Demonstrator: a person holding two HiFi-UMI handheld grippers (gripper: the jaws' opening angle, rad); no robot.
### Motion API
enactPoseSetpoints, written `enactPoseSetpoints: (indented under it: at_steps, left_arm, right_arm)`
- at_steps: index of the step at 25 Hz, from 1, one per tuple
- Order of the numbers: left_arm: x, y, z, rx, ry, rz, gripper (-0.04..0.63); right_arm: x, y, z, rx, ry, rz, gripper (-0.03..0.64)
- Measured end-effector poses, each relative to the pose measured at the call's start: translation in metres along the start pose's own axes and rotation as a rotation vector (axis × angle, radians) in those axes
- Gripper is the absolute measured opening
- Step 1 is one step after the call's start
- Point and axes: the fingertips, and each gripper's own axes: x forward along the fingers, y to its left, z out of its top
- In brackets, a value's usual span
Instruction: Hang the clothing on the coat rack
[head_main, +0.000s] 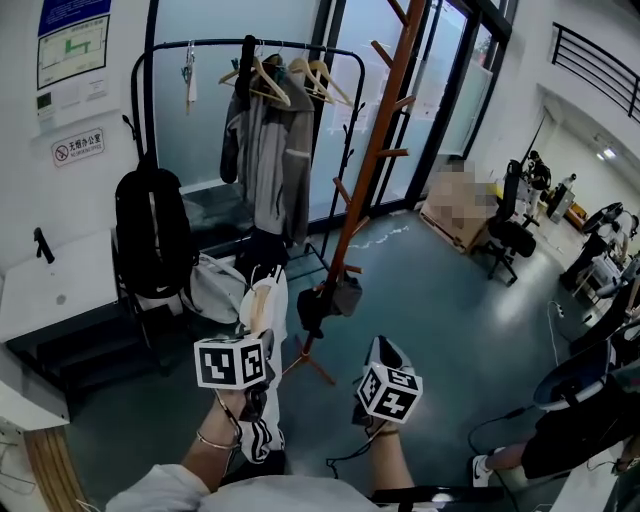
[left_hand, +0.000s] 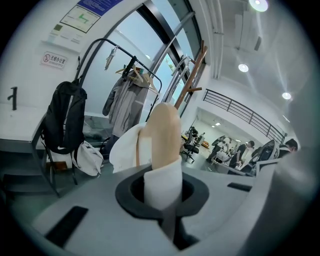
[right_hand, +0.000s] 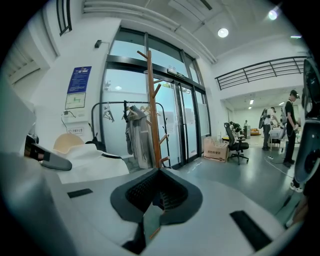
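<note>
Hanging from the clenched left tongs (left_hand: 162, 186): white garment (head_main: 262, 430), trailing low, well apart from the coat rack (head_main: 375, 150). Right tongs (right_hand: 159, 175) closed, empty. Hazard: one-sided hold may let cloth slip or snag lower pegs (head_main: 351, 268).

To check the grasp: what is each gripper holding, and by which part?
The left gripper clamps the white garment by a fold wrapped over a tan piece. The right gripper holds nothing.

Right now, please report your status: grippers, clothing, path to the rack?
Left gripper shut on white garment. Right gripper shut, empty. Wooden coat rack ahead, top bare; dark items hung low.
</note>
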Motion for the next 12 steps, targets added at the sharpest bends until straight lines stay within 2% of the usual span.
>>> enactPoseSetpoints:
  at_steps: [12]
  left_arm:
    - [0.069, 0.017, 0.06, 0.034, -0.013, -0.003, 0.017]
  right_arm:
    - [0.079, -0.02, 0.037, 0.01, -0.025, -0.023, 0.023]
